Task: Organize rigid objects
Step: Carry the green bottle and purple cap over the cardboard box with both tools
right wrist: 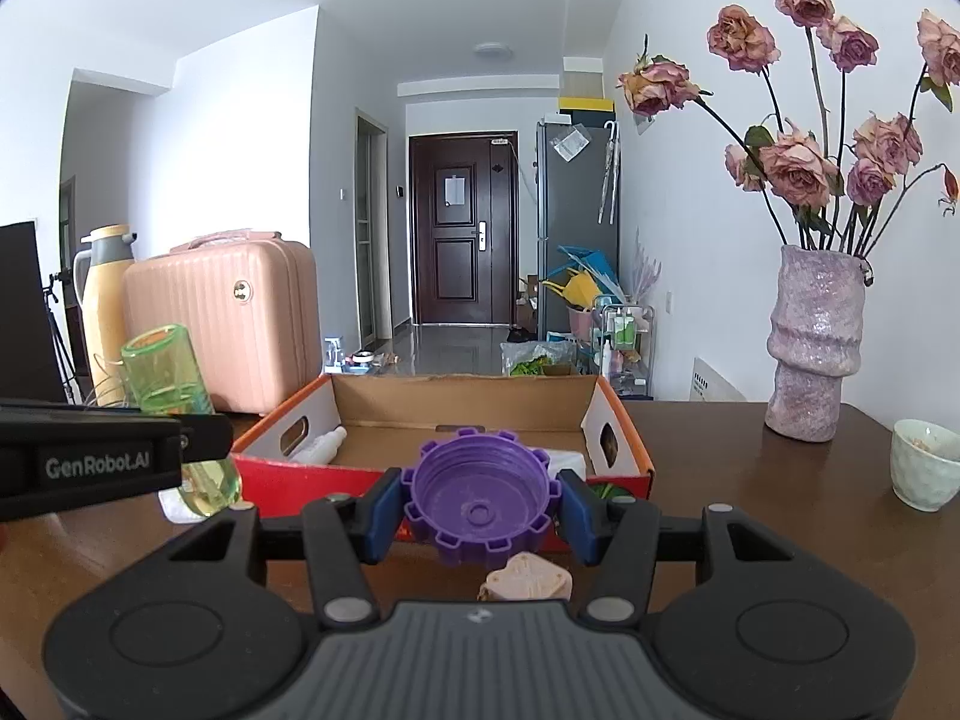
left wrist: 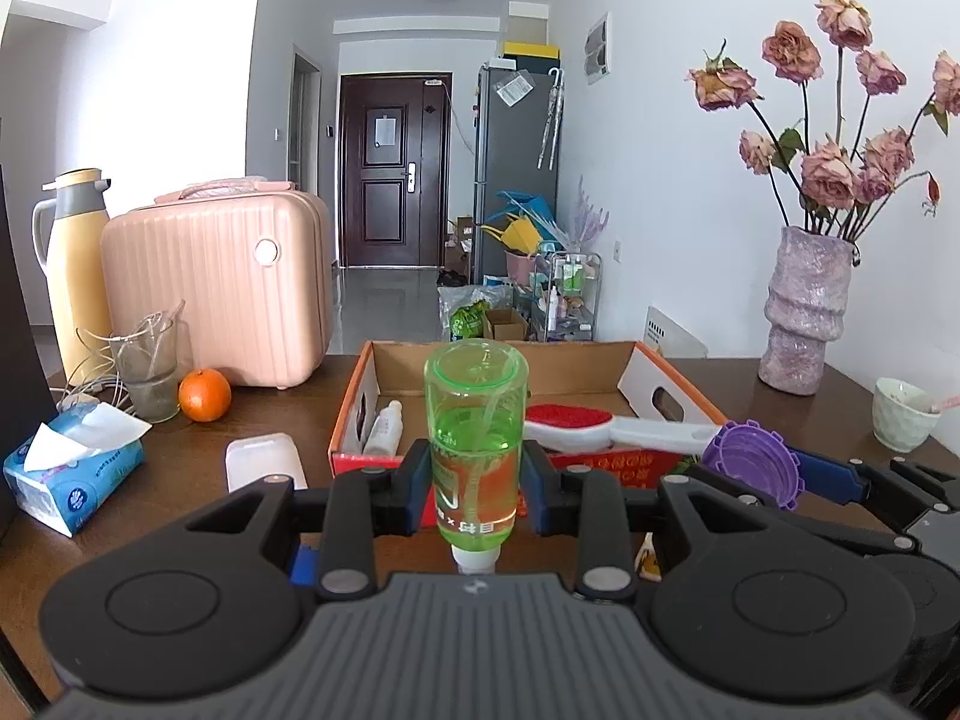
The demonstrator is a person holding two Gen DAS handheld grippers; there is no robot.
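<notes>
My left gripper [left wrist: 477, 495] is shut on a clear green bottle [left wrist: 475, 420] of green liquid, held cap toward the camera, just before the near wall of a cardboard box [left wrist: 384, 354]. The bottle also shows in the right wrist view [right wrist: 171, 384]. My right gripper [right wrist: 480, 507] is shut on a purple ridged lid [right wrist: 479, 495], also in front of the box [right wrist: 621, 420]; the lid shows in the left wrist view [left wrist: 750, 468]. Inside the box lie a small white bottle [left wrist: 384, 429] and a red-and-white brush [left wrist: 600, 426].
On the brown table stand a pink case [left wrist: 222, 294], a yellow thermos [left wrist: 75, 264], a glass with cables [left wrist: 147, 369], an orange [left wrist: 204, 395], a tissue pack [left wrist: 72, 468], a white container [left wrist: 264, 462], a vase of roses [right wrist: 816, 348], a pale cup [right wrist: 924, 471]. A small beige object [right wrist: 528, 582] lies under my right gripper.
</notes>
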